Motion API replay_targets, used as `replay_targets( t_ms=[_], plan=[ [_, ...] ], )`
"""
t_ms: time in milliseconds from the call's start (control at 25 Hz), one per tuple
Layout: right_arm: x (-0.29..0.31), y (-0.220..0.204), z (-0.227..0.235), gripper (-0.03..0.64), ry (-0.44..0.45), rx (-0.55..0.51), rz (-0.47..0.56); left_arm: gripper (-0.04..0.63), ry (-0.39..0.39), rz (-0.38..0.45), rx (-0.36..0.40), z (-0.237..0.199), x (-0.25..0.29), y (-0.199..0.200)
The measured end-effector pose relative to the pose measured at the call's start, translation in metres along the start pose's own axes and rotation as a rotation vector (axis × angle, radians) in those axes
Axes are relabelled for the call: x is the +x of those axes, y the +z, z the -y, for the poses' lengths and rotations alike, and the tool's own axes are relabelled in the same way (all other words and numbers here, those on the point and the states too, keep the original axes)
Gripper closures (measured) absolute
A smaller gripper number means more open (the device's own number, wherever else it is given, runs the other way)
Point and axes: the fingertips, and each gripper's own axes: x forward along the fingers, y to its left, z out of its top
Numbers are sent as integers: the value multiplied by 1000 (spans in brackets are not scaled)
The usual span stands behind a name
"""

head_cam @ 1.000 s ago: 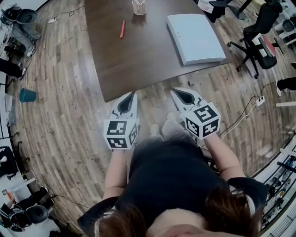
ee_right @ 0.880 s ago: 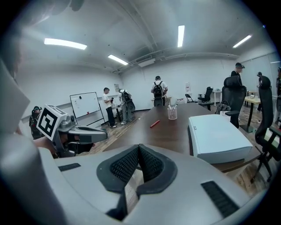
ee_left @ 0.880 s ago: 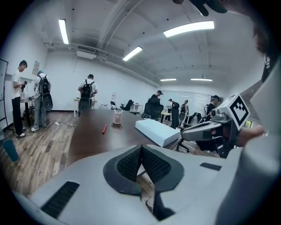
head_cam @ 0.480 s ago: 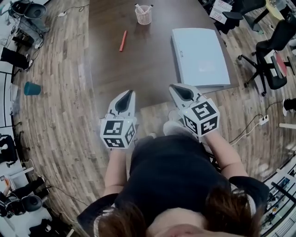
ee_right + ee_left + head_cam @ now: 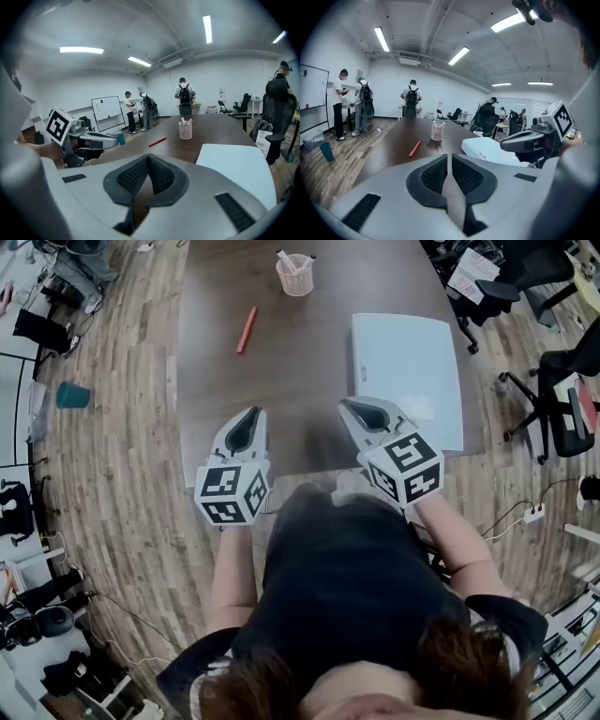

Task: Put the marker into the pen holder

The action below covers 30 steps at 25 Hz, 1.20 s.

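A red marker lies on the dark brown table, left of its middle, also seen as a red marker and a red marker. A pale mesh pen holder with pens in it stands at the far end; the pen holder and the pen holder show in both gripper views. My left gripper and right gripper hover over the table's near edge, both shut and empty, well short of the marker.
A large white binder lies on the table's right half. Office chairs stand at the right, a teal bin on the wooden floor at the left. Several people stand at the room's far end.
The view has advanced toward the table: both grippers, over the floor before, now reach above the table's near edge. Their jaws stay shut.
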Motion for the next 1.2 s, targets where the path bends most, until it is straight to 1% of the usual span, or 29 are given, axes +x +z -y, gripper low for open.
replay_targets(
  t_ms=[120,240,320,520,640,720,840,1040,1200],
  plan=[
    [10,3,10,601,26,3,-1,566,22,-21,-12,-4,14,1],
    [25,9,15,601,42,6,0,560,46,-42,-13,-18,28,5],
    [39,14,17,601,47,11,-7,513,51,-53,-16,-30,37,8],
    [72,21,23,601,36,22,-39,495,59,-89,-8,-63,65,14],
    [88,26,30,601,23,44,-55,456,56,-110,3,-80,87,17],
    [98,27,36,601,14,47,-71,418,48,-126,11,-90,103,18],
    [111,25,46,601,1,49,-98,395,40,-158,18,-104,127,16],
    [130,19,53,601,-7,69,-145,383,67,-210,10,-135,156,6],
    [145,14,56,601,0,68,-182,386,88,-270,-17,-156,178,-7]
  ],
)
